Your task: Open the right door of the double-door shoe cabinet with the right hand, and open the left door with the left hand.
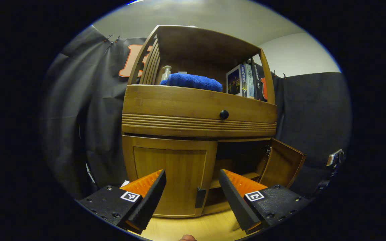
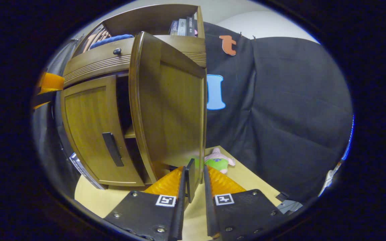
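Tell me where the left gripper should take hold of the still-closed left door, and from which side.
Grip the dark vertical handle low on the left door, beside its free edge at the cabinet's middle. Come straight from the front, one finger on each side of the bar. The bar's upright pose suits that pinch, and the open left gripper seems roughly lined up already. The hinges look to be on the outer edge, so pulling there should swing it easily.

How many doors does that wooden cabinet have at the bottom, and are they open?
2. The left door is shut, its dark handle untouched. The right door is swung open, and the right gripper has its jaws closed on that door's handle.
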Demonstrator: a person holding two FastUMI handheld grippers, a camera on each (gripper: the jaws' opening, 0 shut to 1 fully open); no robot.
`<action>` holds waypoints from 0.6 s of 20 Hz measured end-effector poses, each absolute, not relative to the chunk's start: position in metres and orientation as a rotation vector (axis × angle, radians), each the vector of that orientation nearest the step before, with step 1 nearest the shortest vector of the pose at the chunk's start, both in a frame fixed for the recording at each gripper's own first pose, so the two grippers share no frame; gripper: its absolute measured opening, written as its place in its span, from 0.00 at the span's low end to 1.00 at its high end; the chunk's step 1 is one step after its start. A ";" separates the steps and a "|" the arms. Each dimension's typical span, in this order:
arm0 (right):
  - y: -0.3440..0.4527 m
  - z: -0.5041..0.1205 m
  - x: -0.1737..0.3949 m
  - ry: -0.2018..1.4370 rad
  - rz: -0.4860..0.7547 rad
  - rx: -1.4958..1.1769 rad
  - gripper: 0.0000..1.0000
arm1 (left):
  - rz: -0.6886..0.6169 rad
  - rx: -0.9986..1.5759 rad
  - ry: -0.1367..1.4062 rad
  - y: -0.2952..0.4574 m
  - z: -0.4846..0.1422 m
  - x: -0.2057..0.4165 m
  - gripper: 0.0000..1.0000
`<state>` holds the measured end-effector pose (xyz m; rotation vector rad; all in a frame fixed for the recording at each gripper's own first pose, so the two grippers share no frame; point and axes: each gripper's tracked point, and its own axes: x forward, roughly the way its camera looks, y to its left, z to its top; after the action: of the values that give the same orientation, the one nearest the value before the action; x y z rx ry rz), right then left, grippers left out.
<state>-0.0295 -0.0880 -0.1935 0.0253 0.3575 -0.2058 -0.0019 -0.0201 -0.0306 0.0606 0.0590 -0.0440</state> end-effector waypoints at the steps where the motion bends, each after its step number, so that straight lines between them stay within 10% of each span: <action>1: -0.092 -0.194 -0.031 0.359 -0.212 0.025 0.28 | -0.049 0.062 0.061 -0.022 -0.032 0.000 0.98; 12: -0.158 -0.194 -0.042 0.377 -0.285 0.045 0.21 | -0.119 0.057 0.092 -0.059 -0.045 0.021 0.98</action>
<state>-0.0417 -0.1579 -0.1935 0.0450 0.3768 -0.2853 0.0208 -0.0595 -0.0451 0.0572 0.0917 -0.1187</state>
